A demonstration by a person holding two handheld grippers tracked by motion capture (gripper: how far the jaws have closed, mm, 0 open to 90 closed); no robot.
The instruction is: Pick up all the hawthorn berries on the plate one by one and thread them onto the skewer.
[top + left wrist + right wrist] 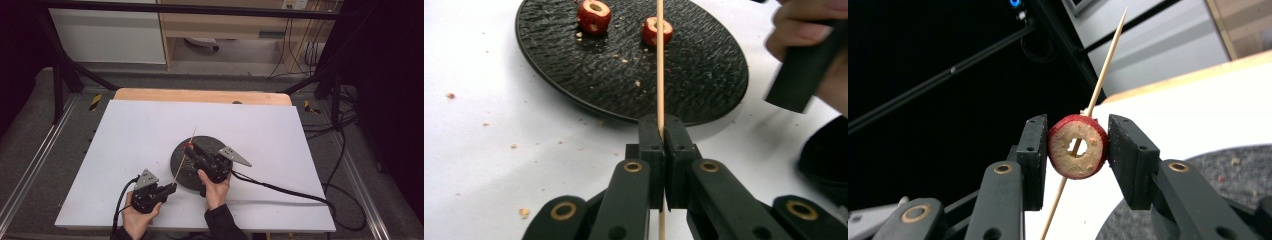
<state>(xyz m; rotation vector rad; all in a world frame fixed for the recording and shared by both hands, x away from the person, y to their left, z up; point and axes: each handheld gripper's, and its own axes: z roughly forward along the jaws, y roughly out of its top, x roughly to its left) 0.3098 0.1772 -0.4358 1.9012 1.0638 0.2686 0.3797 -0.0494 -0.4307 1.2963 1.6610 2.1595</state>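
A thin wooden skewer (659,65) rises from my left gripper (660,134), whose jaws are shut on its lower end near the table's front (172,188). The skewer (185,156) slants up and away over a black round plate (186,175). My right gripper (1076,146) is shut on a red, cored fruit slice (1087,159). The skewer (1105,62) passes through the slice's hole, its pointed tip well beyond it. In the high view this slice (189,145) hangs above the plate's far left rim. Two more red cored pieces (594,15) (650,31) lie on the plate (624,80).
The white sheet (140,135) that covers the table carries small crumbs (524,212) near the plate. A wooden edge (200,95) runs along the back. Black frame bars (65,75) stand at the corners. The right gripper's cable (285,192) trails across the sheet to the right.
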